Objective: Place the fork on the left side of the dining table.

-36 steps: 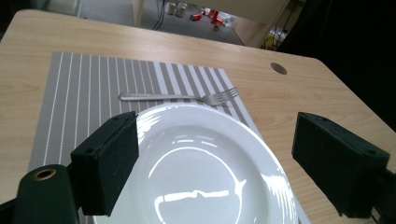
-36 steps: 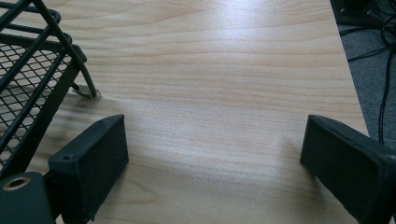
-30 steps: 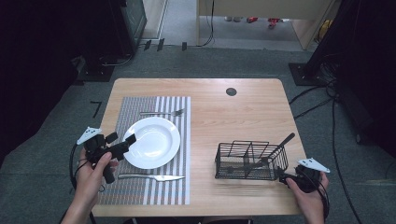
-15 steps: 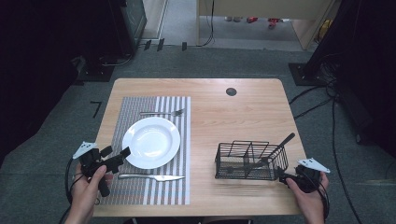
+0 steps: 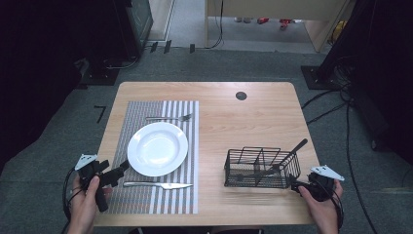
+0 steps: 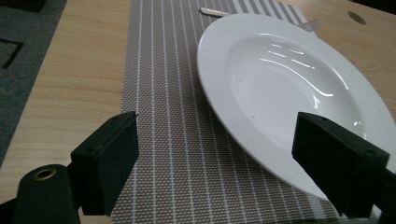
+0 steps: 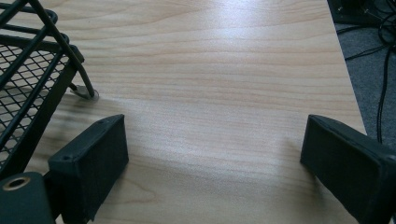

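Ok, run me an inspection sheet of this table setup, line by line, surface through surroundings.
Surface: wooden table with a round dark port near the far edge; striped placemat on its left half.
Job's things: white plate on the placemat, empty; fork beyond it, knife on its near side.
Clutter: black wire basket on the right, a dark utensil leaning out of it.
Grippers: left gripper open, fingers either side of the plate's near rim, not touching; right gripper open over bare wood beside the basket.
Cables: a cable trails from each gripper; more cables on the floor at right.
Surroundings: grey carpet, dark equipment at both sides.
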Tool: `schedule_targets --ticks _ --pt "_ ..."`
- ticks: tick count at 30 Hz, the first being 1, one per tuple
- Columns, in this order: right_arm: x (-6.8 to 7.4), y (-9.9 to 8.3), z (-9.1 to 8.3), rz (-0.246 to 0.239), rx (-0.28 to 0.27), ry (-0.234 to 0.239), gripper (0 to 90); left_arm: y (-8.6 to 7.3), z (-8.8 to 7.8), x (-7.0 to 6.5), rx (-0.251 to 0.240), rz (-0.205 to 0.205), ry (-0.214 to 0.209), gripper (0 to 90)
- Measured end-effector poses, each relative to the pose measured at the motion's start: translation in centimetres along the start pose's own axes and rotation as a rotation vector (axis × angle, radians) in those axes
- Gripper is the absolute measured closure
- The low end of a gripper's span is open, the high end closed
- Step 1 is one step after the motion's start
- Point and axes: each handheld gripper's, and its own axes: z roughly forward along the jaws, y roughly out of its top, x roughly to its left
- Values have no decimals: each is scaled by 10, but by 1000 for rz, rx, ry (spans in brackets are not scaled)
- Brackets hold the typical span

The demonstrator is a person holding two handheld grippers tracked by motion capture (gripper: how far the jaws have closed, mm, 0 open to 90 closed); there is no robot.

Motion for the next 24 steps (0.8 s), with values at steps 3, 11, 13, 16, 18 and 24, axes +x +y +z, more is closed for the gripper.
schedule_targets --ticks 3,11,13,16,18,24 --pt "0 0 0 1 0 -1 71 -4 0 8 -2 1 25 151" --pt "0 0 0 0 0 -1 70 -18 11 23 30 47 104 151" --pt "0 0 0 1 0 -1 71 -22 16 22 48 87 126 151" --pt "0 0 0 1 0 -1 71 -25 19 22 64 102 127 151" --pt "0 0 0 1 0 -1 71 -26 21 22 60 123 137 136" --pt "0 0 0 0 0 -1 70 -28 22 22 54 147 149 136"
